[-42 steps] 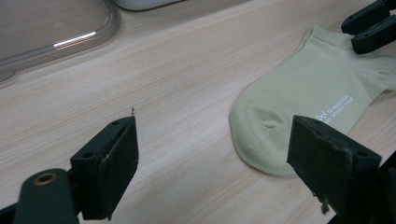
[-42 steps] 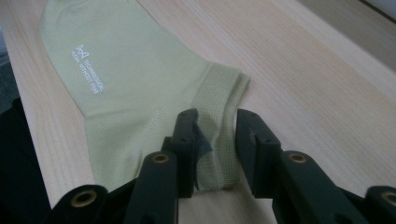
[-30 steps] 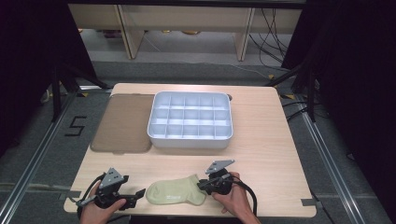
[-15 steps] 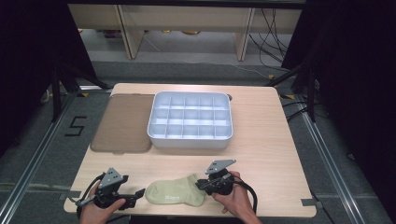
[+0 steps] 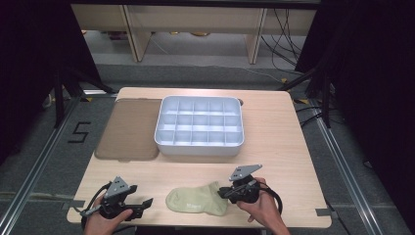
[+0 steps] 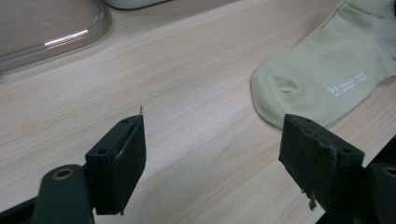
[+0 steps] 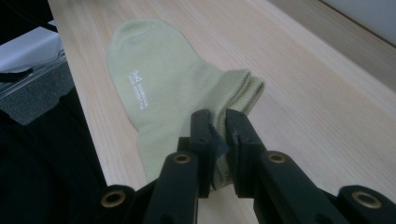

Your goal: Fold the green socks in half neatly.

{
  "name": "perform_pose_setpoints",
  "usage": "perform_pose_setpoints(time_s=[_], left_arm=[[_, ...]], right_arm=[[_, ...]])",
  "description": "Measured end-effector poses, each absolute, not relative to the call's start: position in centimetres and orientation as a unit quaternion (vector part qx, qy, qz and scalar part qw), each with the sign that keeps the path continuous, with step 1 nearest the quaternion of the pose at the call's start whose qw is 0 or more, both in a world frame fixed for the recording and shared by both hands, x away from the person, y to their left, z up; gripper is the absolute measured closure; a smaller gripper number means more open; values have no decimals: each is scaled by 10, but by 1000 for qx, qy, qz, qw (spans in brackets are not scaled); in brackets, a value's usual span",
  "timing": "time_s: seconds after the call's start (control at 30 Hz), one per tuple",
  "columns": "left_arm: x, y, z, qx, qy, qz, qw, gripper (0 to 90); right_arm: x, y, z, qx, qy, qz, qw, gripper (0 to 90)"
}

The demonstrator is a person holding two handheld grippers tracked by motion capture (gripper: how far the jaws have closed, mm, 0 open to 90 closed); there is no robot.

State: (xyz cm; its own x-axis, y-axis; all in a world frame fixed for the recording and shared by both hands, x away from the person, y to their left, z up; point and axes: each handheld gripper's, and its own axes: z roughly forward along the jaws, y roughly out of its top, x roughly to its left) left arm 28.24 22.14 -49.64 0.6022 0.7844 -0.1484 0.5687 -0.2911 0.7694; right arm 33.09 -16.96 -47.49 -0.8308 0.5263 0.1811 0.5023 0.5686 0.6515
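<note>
Sock [image 5: 198,200] cuff is pinched by right gripper [image 5: 226,192] near the table's [image 5: 274,147] front edge; left gripper [image 5: 145,205], jaws spread but just narrowed, holds nothing. Organizer tray [image 5: 199,147] not yet filled.

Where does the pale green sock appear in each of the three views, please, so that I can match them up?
High view: the sock lies at the table's near edge, bottom centre, between the grippers.
Left gripper view: upper right, toe toward the middle, beyond the open jaws.
Right gripper view: centre left, its cuff pinched in the right gripper.
Shared landmark: the small white lettering on the sock, seen in both gripper views.
</note>
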Motion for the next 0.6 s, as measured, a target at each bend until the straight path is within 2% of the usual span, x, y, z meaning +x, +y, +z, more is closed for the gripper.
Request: perform_pose_setpoints(time_s=[0.4,0.6], left_arm=[[283,204,-497,802,411,100,422,267],[290,181,-497,813,387,101,424,331]], right_arm=[[343,-193,-482,295,888,353,8,822],[344,-194,-486,309,886,346,8,822]])
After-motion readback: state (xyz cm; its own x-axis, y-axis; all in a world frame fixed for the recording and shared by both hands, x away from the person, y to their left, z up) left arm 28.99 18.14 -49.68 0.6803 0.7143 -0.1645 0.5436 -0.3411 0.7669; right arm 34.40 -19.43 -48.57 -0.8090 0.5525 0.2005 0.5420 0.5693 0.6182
